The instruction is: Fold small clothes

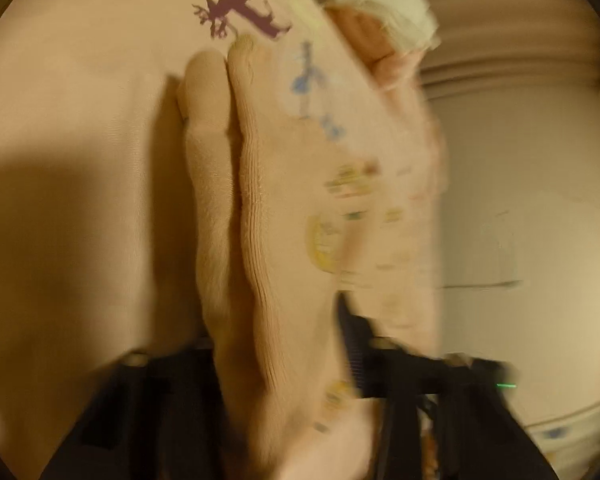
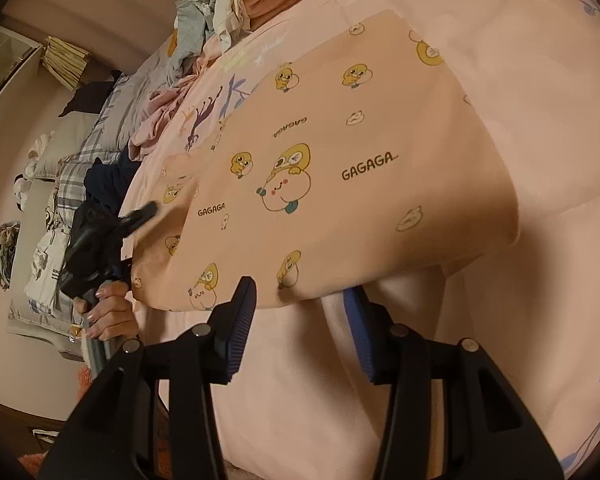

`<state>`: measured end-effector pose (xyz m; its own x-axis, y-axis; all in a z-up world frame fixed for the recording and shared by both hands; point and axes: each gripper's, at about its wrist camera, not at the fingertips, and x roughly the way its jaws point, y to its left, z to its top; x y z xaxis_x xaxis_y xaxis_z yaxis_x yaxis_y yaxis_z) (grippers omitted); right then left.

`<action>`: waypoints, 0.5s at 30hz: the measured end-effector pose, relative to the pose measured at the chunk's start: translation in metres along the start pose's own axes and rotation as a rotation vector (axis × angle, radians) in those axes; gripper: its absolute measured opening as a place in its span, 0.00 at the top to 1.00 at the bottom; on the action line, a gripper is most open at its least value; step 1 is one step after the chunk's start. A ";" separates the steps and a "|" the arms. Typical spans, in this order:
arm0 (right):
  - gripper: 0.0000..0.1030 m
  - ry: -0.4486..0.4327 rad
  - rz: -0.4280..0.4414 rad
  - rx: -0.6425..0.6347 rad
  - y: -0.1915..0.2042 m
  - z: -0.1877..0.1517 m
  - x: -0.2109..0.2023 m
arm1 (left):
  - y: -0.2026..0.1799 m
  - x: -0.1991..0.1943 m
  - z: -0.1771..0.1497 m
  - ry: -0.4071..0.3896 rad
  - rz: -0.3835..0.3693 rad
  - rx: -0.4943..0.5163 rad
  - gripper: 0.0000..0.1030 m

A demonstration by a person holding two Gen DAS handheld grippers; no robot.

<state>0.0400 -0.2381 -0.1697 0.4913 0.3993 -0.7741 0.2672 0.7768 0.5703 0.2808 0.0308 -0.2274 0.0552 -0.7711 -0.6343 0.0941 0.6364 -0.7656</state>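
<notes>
Left wrist view: blurred, lens nearly filled by the peach garment (image 1: 284, 208), its ribbed cuff running up the middle. Left gripper (image 1: 300, 360) jaws closed on that cloth; one finger (image 1: 352, 344) shows, the other is buried under fabric. Right wrist view adds what that one can't: garment lies spread flat on the pink bed sheet (image 2: 520, 80), "GAGAGA" and duck prints up, left gripper (image 2: 150, 210) pinching its far-left edge, hand (image 2: 110, 312) on the handle. Clothes pile (image 2: 220, 12) sits at the bed's far end. Right gripper (image 2: 300, 316) jaws open, empty, at the garment's near hem; contact unclear.
</notes>
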 end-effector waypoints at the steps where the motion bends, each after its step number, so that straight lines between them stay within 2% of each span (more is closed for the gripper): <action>1: 0.55 0.002 0.000 0.002 0.000 0.000 0.000 | -0.003 0.002 -0.001 -0.008 0.021 0.004 0.81; 3: 0.55 0.000 0.002 0.000 0.000 0.000 -0.001 | -0.016 -0.003 -0.002 -0.048 0.074 0.010 0.85; 5: 0.55 -0.008 0.003 -0.003 -0.001 0.000 -0.004 | -0.045 -0.011 -0.002 -0.098 0.132 0.073 0.87; 6: 0.55 -0.012 0.008 -0.004 -0.003 0.000 -0.006 | -0.061 -0.012 -0.001 -0.106 0.138 0.114 0.87; 9: 0.55 -0.037 0.026 0.010 -0.011 0.001 -0.014 | -0.114 -0.004 0.001 -0.085 0.145 0.218 0.87; 11: 0.55 -0.066 0.045 0.034 -0.018 0.000 -0.022 | -0.150 0.015 0.002 -0.055 0.144 0.254 0.87; 13: 0.55 -0.100 0.062 0.063 -0.028 -0.001 -0.033 | -0.181 0.044 0.002 -0.022 0.095 0.292 0.87; 15: 0.55 -0.128 0.067 0.083 -0.038 -0.003 -0.045 | -0.204 0.075 -0.003 0.050 0.066 0.282 0.87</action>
<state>0.0048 -0.2843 -0.1572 0.6106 0.3792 -0.6953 0.2951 0.7058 0.6440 0.2628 -0.1567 -0.1186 0.0219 -0.7221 -0.6914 0.3651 0.6496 -0.6669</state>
